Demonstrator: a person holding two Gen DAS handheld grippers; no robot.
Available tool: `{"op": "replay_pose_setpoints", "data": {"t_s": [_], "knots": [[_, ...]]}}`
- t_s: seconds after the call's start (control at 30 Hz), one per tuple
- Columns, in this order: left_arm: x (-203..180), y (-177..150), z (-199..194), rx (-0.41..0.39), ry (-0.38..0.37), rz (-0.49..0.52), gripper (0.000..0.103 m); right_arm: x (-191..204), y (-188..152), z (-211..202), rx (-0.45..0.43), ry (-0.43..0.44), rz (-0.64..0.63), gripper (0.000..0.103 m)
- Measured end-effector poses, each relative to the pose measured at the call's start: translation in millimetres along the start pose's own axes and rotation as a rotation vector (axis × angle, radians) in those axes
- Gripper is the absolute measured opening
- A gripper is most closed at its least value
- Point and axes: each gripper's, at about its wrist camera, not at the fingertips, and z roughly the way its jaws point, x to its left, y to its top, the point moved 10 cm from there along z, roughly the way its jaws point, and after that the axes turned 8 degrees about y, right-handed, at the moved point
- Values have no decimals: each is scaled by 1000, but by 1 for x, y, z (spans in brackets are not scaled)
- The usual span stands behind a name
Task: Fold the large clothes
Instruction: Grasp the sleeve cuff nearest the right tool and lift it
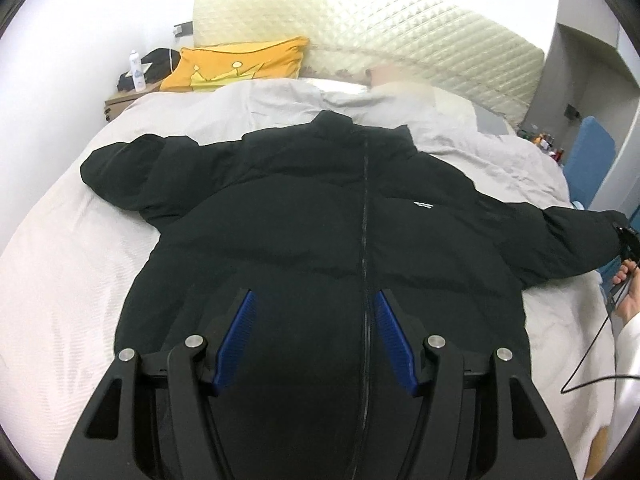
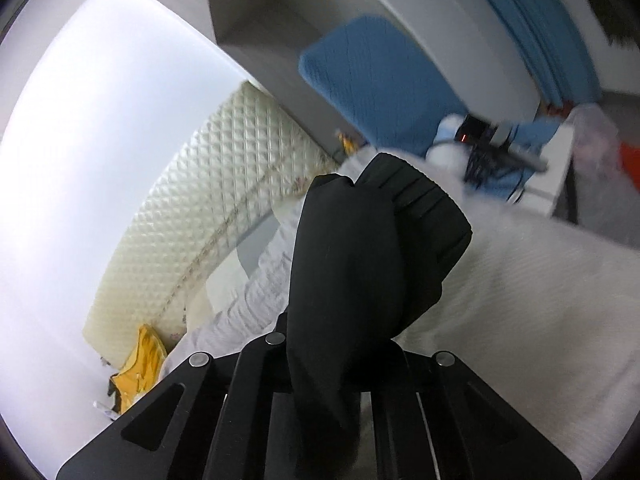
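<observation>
The left gripper (image 1: pixel 314 308) hangs over the lower front of a black jacket (image 1: pixel 304 216), its 2 blue pads (image 1: pixel 236 340) apart with nothing clamped between them. The jacket lies front up on a pale bed (image 1: pixel 72 248), zip running up the middle, 1 sleeve spread toward the left side of that view and the other stretched off to the right edge. There the right gripper (image 1: pixel 628 240) has its jaws together, clamped on the sleeve (image 2: pixel 360 248); in the right wrist view the black cloth bunches up from between the fingers, hiding the pads. A hand (image 1: pixel 630 300) shows just below it. Farther off lie a grey duvet (image 1: pixel 420 120), a yellow pillow (image 1: pixel 240 64) and a quilted headboard (image 1: pixel 420 32), with a blue chair (image 2: pixel 376 76) beside the bed.
</observation>
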Motion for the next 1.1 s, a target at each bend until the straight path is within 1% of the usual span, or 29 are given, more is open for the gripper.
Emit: {"op": "replay_pose_setpoints", "data": {"t_s": [0.13,0.2,0.3,0.37,0.47,0.57,0.63,0.7,0.77,0.87,0.93,1.0,1.1], "knots": [[13,-6,-28,-18,0,37,62,8,4,-53,-32,-34,-28,4],[21,-10,-43,-33,7,55,62,15,4,-69,-37,-41,-46,4],[33,-17,-61,-45,-4,50,62,38,6,-88,-38,-61,-107,4],[43,-22,-72,-53,-6,47,62,66,7,-96,-36,-60,-180,4],[55,-28,-83,-54,-3,51,62,123,4,-105,-38,-29,-280,5],[64,-32,-92,-60,0,58,62,196,-3,-109,-38,-4,-411,5],[69,-33,-96,-67,4,61,62,240,-12,-106,-31,26,-473,6],[75,-34,-99,-71,3,58,62,274,-21,-103,-26,53,-526,7],[79,-33,-101,-75,-6,52,62,312,-36,-96,-16,80,-577,8],[89,-31,-102,-83,-5,42,63,354,-61,-86,5,114,-630,9],[96,-29,-100,-83,3,33,62,383,-85,-79,10,124,-672,10],[103,-28,-97,-81,4,21,62,407,-110,-70,24,165,-697,11],[116,-28,-90,-72,17,10,62,441,-160,-59,61,224,-735,12]]}}
